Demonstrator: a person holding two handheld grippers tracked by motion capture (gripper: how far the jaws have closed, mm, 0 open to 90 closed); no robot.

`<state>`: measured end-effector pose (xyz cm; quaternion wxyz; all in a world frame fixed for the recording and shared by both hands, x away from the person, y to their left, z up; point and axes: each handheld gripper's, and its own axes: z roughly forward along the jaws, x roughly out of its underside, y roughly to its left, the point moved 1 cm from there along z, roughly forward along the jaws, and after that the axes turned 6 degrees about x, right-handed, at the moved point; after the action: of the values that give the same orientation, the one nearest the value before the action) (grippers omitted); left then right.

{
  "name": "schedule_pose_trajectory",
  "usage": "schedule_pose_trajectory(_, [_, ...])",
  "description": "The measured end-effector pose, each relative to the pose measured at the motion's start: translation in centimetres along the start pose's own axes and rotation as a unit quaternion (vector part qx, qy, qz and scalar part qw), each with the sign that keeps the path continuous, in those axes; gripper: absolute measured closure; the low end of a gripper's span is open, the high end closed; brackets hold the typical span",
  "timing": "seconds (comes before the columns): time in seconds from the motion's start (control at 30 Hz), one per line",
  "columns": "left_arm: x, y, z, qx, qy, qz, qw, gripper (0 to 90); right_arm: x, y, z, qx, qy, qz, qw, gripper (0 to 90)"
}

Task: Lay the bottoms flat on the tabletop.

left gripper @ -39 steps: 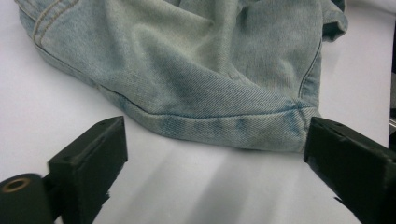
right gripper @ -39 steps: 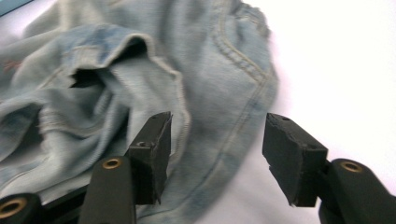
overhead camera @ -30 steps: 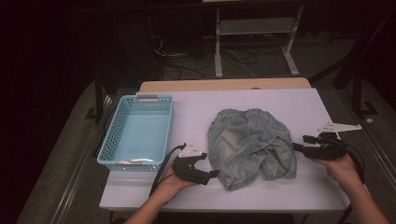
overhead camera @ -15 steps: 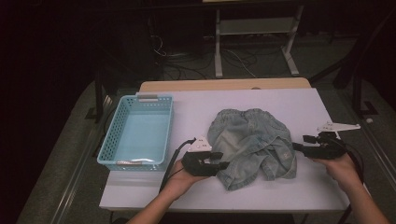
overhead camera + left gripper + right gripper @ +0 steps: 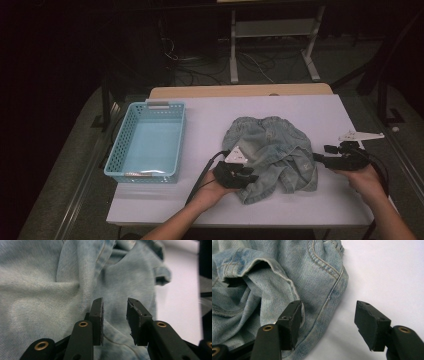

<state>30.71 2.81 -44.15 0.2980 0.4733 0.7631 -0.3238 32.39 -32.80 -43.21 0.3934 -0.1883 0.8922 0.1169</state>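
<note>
A crumpled light-blue denim garment (image 5: 272, 145) lies on the white table (image 5: 310, 110). My left gripper (image 5: 251, 176) rests on the garment's near left edge. Its jaws have just been closing, and in the left gripper view the left gripper (image 5: 115, 312) still has a narrow gap over the denim (image 5: 37, 290), with no fold visibly pinched. My right gripper (image 5: 320, 159) stands open at the garment's right edge. In the right gripper view, the right gripper (image 5: 328, 317) has one jaw over the denim hem (image 5: 262, 272) and the other over bare table.
A light-blue plastic basket (image 5: 150, 106) stands on the table's left side. A wooden board edge (image 5: 240, 91) runs along the table's far side. Table legs and cables lie on the dark floor beyond. A cable trails from the left gripper toward the front edge.
My left gripper has slid right from the bare table onto the garment's near left edge, and its jaws have narrowed. The right gripper has stayed where it was.
</note>
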Motion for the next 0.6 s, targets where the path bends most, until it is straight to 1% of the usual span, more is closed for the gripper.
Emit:
schedule_pose_trajectory(0.17, [0.3, 0.6, 1.4, -0.027, 0.020, 0.006, 0.9994, 59.7, 0.0, 0.0, 0.1, -0.001, 0.001, -0.001, 1.0000, 38.1])
schedule_pose_trajectory(0.23, [0.5, 0.7, 1.6, -0.030, 0.023, 0.004, 0.9993, 58.5, 0.0, 0.0, 0.1, -0.001, 0.001, -0.002, 1.0000, 38.1])
schedule_pose_trajectory(0.27, [0.6, 0.7, 1.7, -0.032, 0.027, 0.006, 0.9991, 58.5, 0.0, 0.0, 0.1, -0.001, 0.001, -0.001, 1.0000, 38.1])
schedule_pose_trajectory(0.4, [0.7, 0.6, 1.8, -0.038, 0.025, 0.013, 0.9989, 59.1, 0.0, 0.0, 0.0, -0.001, 0.001, -0.003, 1.0000, 38.1])
schedule_pose_trajectory(0.47, [0.7, 0.5, 1.8, -0.044, 0.026, 0.020, 0.9985, 60.1, 0.0, 0.0, 0.1, 0.000, 0.002, -0.002, 1.0000, 38.1])
schedule_pose_trajectory(0.6, [0.8, 0.5, 1.9, -0.055, 0.028, 0.027, 0.9977, 66.0, 0.0, 0.0, 0.0, 0.000, 0.000, -0.002, 1.0000, 38.2])
